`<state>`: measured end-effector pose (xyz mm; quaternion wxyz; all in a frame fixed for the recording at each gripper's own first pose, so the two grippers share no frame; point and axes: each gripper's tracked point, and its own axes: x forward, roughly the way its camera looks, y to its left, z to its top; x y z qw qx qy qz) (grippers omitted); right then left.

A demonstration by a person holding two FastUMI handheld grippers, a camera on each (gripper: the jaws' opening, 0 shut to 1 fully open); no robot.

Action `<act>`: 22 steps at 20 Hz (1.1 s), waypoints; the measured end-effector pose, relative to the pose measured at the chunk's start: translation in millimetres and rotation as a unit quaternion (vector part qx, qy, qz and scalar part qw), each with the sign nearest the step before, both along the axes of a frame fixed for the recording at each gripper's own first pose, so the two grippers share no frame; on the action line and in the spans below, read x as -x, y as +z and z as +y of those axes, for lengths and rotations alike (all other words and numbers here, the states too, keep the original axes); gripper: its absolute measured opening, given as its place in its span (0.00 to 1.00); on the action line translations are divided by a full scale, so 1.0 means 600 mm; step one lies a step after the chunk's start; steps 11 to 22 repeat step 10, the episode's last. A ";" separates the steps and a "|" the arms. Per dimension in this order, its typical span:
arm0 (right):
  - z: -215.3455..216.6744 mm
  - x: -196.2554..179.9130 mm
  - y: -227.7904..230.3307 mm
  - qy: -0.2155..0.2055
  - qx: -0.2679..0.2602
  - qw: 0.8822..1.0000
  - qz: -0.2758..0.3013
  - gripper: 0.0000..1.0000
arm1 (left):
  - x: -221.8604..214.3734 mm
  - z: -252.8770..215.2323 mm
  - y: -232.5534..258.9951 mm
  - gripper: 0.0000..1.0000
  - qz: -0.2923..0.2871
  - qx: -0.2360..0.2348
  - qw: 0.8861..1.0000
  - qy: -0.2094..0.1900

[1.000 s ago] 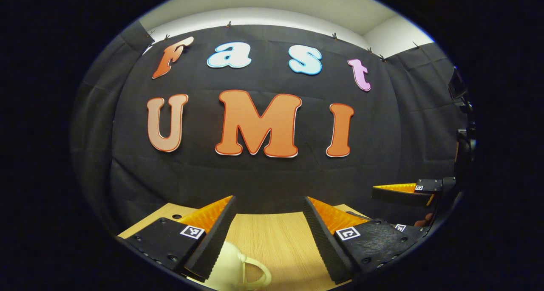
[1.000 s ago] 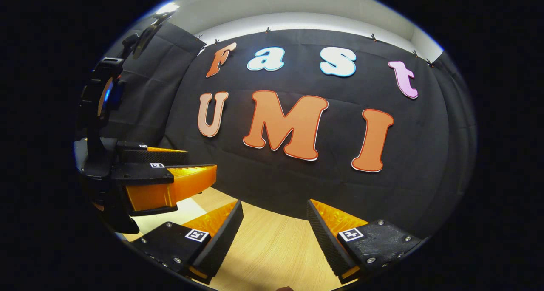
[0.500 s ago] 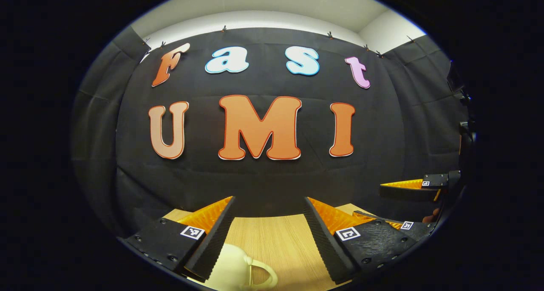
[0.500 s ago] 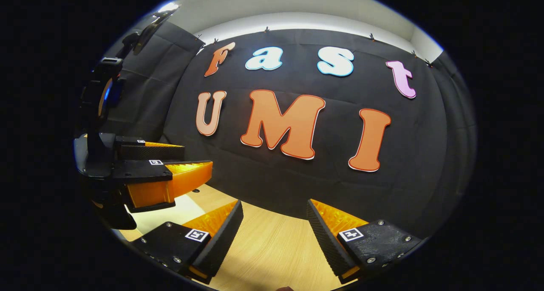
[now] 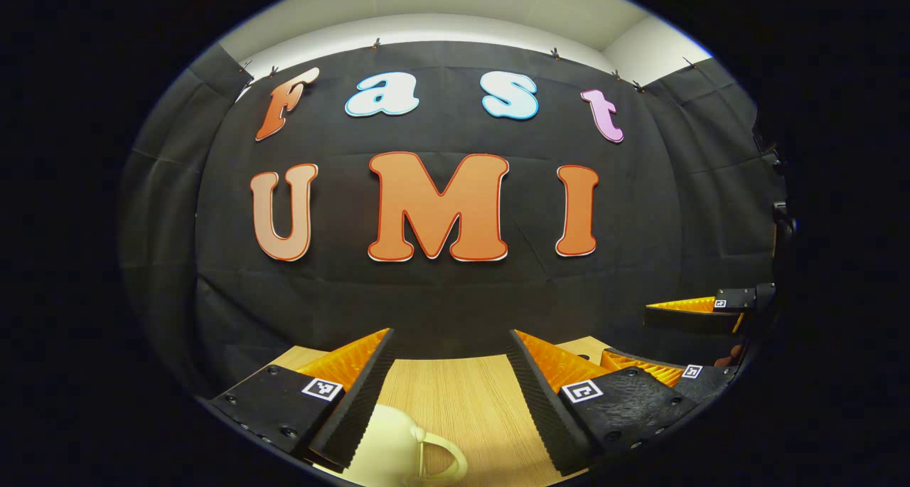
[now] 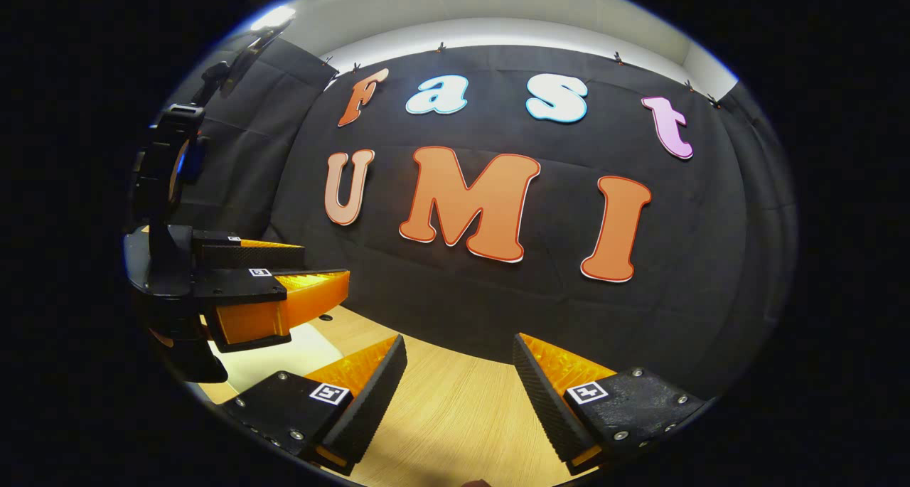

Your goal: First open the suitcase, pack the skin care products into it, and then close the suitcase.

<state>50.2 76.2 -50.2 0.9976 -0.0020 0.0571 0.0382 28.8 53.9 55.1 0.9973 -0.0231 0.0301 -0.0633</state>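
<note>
While wide apart, both grippers [image 5: 449, 341] [image 6: 458, 348] empty.

Two tools [image 5: 451, 345] [image 6: 458, 352], one cream cup [image 5: 398, 444], one wooden table [image 5: 462, 402].

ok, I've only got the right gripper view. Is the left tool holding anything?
Observer: No. In the left gripper view the left tool is open, with bare wooden table between its fingers.
Operator: Anything below it?
Observer: A cream rounded thing with a loop handle sits at the bottom edge, partly behind the finger on that view's left. I can't tell what it is.
Operator: Does that view catch my tool?
Observer: Yes. The right tool is at its right edge, one finger above the other, apart.
</note>
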 end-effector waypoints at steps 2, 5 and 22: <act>-0.001 -0.001 -0.002 0.000 0.000 1.000 0.001 0.95 | -0.002 0.003 0.002 0.93 -0.001 0.004 1.000 0.002; 0.003 0.002 -0.005 0.001 -0.002 1.000 0.003 0.95 | -0.002 0.008 -0.001 0.96 0.003 0.007 1.000 0.005; 0.009 -0.002 -0.009 0.001 -0.008 1.000 0.005 0.96 | -0.003 0.011 -0.004 0.96 0.004 0.004 1.000 0.008</act>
